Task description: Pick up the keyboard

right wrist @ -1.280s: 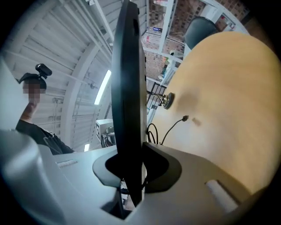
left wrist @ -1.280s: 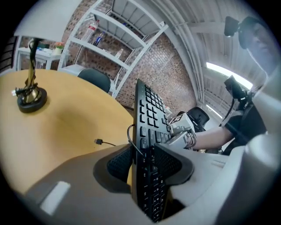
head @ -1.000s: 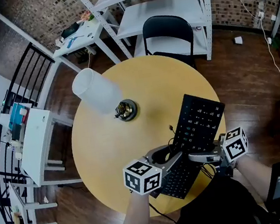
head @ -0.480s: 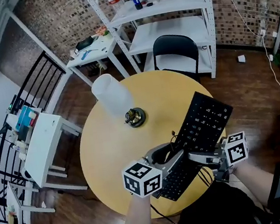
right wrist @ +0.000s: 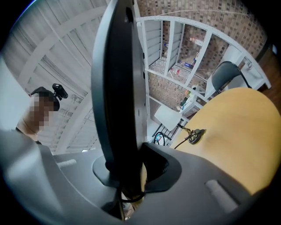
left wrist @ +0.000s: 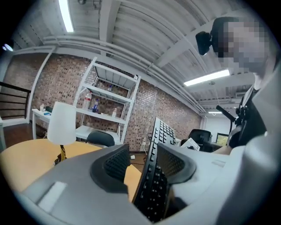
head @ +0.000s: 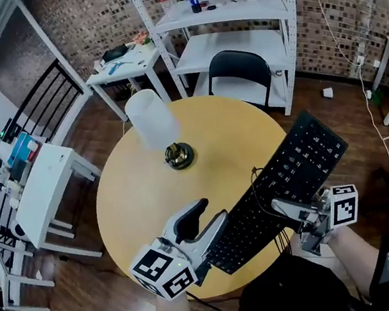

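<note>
The round yellow worktop [head: 134,189] fills the middle of the head view. The black keyboard [head: 288,177] is held in the air over its 4 o'clock edge, lying from 7 o'clock up to 1 o'clock, with its far end past the rim. A white-shaded lamp [head: 151,118] stands near the worktop's centre, toward 11 o'clock.

The right claw [head: 282,207] is pressed onto the keyboard's near long edge, and its own view shows the board pinched thin-side between the pads. The left claw [head: 207,218] has just been opening. The keyboard's end sits between its jaws, against one pad, with worktop showing in the gap beside the other. A thin dark cable [head: 254,178] trails from the keyboard toward the person.

As I judge it, the load now hangs mostly on one narrow pinch. With the left claw spread, the long board could pivot and swing down at its far end, or slip out — a hard landing on the worktop edge or the floor. The cable could also snag and tug it loose.

The key legends are too small to read. The marker cubes carry only black-and-white squares, and no brand name is legible.
</note>
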Tool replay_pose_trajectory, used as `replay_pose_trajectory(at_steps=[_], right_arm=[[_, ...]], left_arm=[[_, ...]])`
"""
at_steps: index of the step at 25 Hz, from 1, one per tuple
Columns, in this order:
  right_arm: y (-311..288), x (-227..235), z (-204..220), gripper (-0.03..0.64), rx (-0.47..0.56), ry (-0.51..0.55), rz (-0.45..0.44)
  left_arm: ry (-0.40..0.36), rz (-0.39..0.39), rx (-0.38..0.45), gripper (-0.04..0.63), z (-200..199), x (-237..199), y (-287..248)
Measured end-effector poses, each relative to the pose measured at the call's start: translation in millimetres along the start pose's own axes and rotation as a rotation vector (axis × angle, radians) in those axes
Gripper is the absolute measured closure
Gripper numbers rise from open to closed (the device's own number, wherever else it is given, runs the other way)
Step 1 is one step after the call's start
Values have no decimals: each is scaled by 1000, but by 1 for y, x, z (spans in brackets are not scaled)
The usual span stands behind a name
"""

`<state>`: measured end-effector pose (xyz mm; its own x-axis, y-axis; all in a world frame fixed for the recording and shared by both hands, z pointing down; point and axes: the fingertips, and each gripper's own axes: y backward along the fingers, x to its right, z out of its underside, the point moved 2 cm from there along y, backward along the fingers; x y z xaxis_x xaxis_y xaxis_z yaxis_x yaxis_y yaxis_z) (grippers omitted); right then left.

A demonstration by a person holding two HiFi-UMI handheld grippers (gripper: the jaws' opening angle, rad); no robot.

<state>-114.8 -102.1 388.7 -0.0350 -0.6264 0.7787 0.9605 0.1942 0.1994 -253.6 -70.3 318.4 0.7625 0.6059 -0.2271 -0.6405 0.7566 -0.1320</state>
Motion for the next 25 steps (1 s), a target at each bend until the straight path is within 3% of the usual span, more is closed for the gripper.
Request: replay_pose_trajectory(at_steps=[4, 10, 14, 17, 20, 25], right_arm=[[15, -4, -29, 545, 21, 15, 20], [35, -11, -95, 545, 10, 14, -26], [31, -19, -100, 546, 16, 52, -66], [32, -15, -99, 545, 26, 69, -71], [33, -10, -100, 545, 19, 82, -58], [34, -8, -101, 545, 28, 91, -48]], left_arm=[[-6, -112, 42, 397, -10, 5, 21], [35, -297, 129, 403, -32, 19, 17], [47, -388, 203, 416, -18, 23, 41], [18, -419, 211, 466, -8, 30, 49], [-2, -535, 240, 538, -6, 25, 63], [-6, -674, 277, 537, -2, 14, 83]])
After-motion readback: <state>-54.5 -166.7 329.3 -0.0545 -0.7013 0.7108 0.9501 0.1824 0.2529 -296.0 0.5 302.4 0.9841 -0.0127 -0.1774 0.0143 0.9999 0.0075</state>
